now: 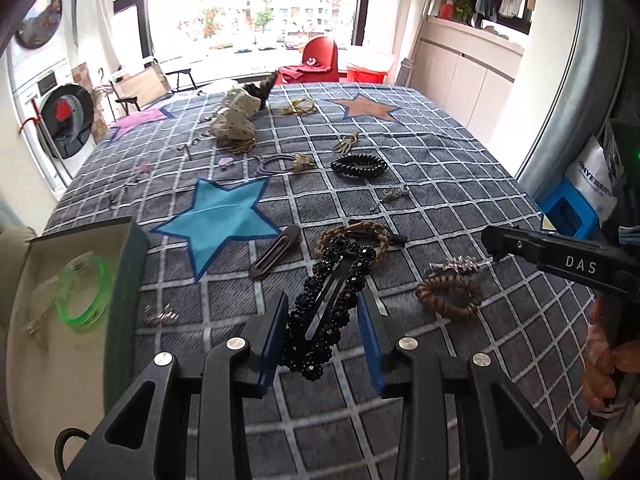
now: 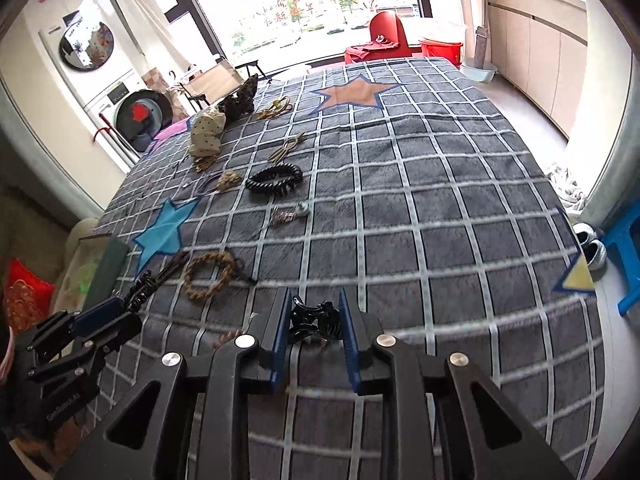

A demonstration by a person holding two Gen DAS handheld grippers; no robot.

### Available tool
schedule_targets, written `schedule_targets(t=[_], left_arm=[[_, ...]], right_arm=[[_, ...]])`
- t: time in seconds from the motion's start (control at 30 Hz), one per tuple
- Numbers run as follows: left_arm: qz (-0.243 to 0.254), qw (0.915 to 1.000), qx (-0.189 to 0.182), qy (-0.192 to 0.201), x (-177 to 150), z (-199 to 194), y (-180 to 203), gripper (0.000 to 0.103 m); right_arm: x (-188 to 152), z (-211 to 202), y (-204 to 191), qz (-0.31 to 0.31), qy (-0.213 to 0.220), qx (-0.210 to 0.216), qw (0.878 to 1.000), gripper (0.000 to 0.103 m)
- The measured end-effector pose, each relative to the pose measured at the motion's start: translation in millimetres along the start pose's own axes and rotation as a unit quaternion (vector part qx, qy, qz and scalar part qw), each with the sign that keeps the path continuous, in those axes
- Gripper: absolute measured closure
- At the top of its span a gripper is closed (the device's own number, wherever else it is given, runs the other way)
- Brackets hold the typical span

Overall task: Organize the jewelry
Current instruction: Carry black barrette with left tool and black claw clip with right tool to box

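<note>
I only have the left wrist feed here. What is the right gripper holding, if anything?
Observer: The right gripper has a small black claw clip between its fingers; it looks gripped.
Operator: Anything on the blanket's right edge I can't see?
Observer: A yellow triangle patch sits at the blanket's right edge.
Operator: And past that edge?
Observer: A pair of light shoes lies on the floor beside a blue stool.
</note>
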State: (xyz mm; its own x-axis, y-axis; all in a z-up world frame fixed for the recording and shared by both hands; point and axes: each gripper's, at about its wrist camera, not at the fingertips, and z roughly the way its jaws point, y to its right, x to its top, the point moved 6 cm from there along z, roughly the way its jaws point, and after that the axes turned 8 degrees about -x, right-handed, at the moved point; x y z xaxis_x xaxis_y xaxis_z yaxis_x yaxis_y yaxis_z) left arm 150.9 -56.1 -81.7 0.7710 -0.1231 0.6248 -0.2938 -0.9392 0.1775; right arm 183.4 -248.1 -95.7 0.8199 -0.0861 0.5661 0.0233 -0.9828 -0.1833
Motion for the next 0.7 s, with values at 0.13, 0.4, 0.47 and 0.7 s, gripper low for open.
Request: schedule_targets(t=[0.13,0.4,0.47,0.7], left_arm=[[-0.005,0.9999,0.000,0.009,-10.6,-18.2,3.0,0.065],[-0.016,0.9997,0.004,0.018,-31.0,-44.6,3.8,0.065],[-0.017,0.9996,0.006,0.020,-35.7,-49.8,2.6,0.065],[-0.033,0.9988,0.013,0.034,-49.7,-72.0,-9.8,0.065]], right_arm=[[-12.8,-10.8,-2.7,0.008,-0.002,0.009,1.000,0.076],[-37.1,-26.0,-13.3,0.009,-0.005,0.011,1.000,0.076],[-41.1,-29.6,-16.0,0.010,-0.005,0.013,1.000,0.076],[-52.4,-42.8,-31.3,0.005,-0.002,0.016,1.000,0.076]])
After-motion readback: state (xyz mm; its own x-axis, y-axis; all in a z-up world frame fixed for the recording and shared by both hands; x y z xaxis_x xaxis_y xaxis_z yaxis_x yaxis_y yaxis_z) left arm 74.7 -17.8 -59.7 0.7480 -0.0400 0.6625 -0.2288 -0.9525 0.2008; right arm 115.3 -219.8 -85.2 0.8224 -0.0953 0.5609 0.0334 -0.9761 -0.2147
